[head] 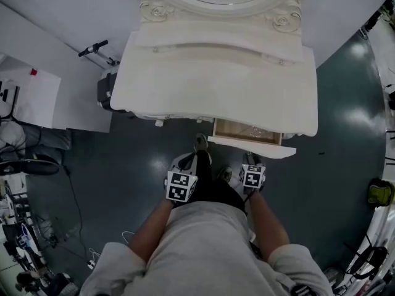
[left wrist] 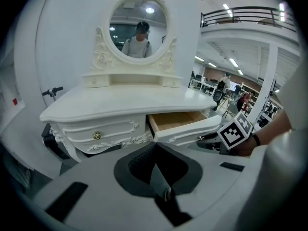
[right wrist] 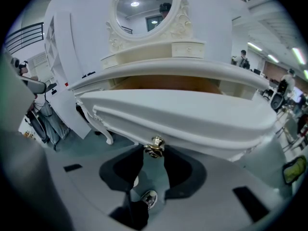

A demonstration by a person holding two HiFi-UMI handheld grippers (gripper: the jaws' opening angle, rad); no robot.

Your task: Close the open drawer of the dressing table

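The white dressing table (head: 216,85) stands in front of me, and its right-hand drawer (head: 250,142) is pulled out, showing a wooden inside (left wrist: 175,120). In the right gripper view the drawer front (right wrist: 183,114) fills the frame. Its brass knob (right wrist: 155,147) sits between the tips of my right gripper (right wrist: 154,153), whose pads close on it. In the head view the right gripper (head: 250,159) is at the drawer's front. My left gripper (left wrist: 155,146) hangs left of the drawer, in front of the table, with its tips together and nothing in it; the head view shows this gripper (head: 200,143) below the table's edge.
The left drawer (left wrist: 101,131) with its brass knob (left wrist: 96,135) is closed. An oval mirror (left wrist: 138,30) tops the table. A dark wheeled object (head: 105,91) stands at the table's left end. Cables and gear (head: 24,227) lie far left, a yellow-green bag (head: 379,193) far right.
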